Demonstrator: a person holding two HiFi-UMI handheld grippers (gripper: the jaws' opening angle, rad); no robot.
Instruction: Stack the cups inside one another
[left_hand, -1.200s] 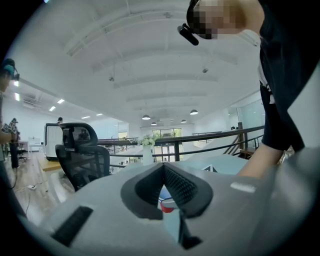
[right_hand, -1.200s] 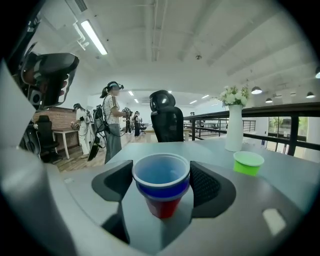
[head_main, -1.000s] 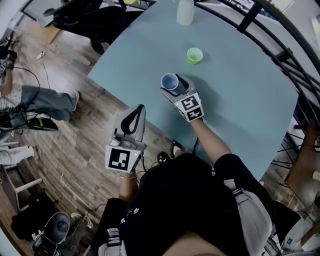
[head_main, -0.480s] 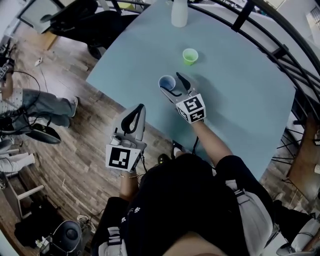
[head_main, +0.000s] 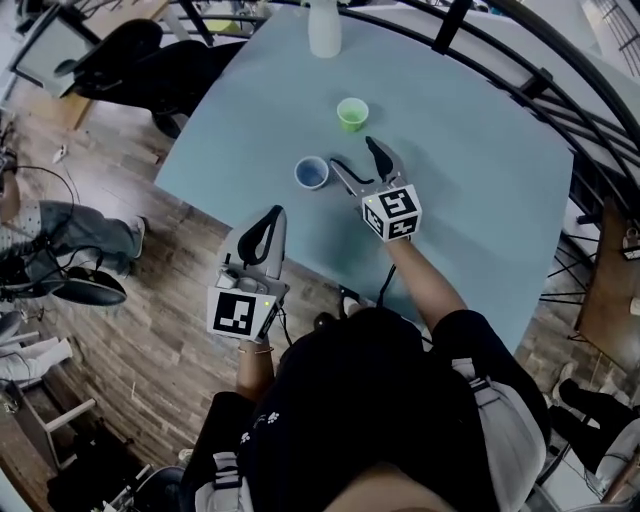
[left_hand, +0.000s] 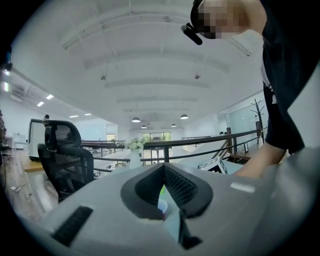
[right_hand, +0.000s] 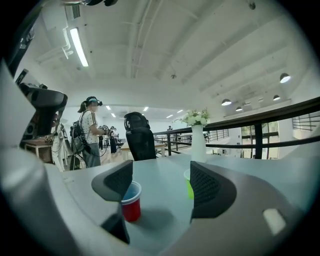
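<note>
Once round cup, right tool clear.

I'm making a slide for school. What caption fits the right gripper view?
Open right gripper over a table, red cup near one jaw, green cup near the other.

Red cup, green cup apart (passable gap)

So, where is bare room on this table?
Free: the wide table stretch right of the green cup, and the strip between the vase and the red cup. Crowded: between both cups, by the right hand-held gripper.
</note>
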